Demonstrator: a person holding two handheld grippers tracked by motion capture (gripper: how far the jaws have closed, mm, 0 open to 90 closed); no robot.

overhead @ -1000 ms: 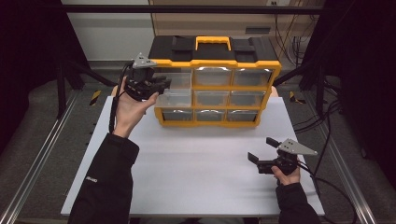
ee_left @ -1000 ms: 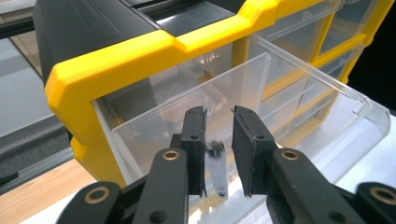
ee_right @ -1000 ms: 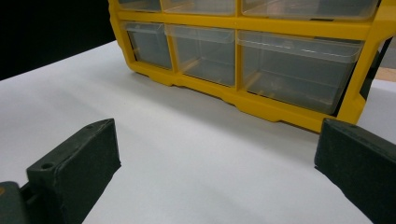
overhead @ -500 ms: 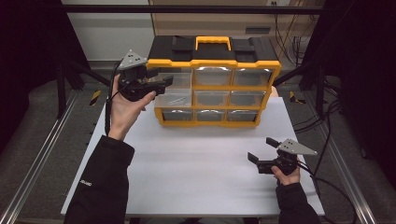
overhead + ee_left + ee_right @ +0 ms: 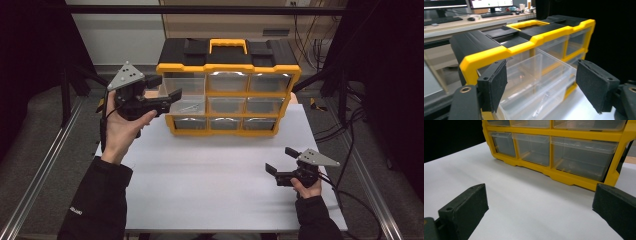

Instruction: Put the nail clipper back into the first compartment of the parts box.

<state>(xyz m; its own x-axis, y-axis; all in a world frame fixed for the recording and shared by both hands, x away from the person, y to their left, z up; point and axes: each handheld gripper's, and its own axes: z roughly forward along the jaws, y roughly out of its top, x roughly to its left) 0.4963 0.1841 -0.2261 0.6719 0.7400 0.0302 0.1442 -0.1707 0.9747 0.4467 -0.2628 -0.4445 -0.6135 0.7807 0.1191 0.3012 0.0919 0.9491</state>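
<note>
yellow-framed organiser (image 5: 235,95) is seen at the far middle of the white tabletop (image 5: 210,185), nine clear drawers counted in three rows. its top-left drawer (image 5: 181,89) is pulled out. small metal parts in the drawer below are caught in the left gripper view, unclear from above. left gripper (image 5: 167,100) is held raised just beside that open drawer, fingers apart. right gripper (image 5: 280,165) is rested near the front right, fingers apart around nothing.

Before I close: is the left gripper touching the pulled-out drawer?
Apart. The left gripper view shows the left gripper open, its jaws flanking the drawer with gaps both sides.
</note>
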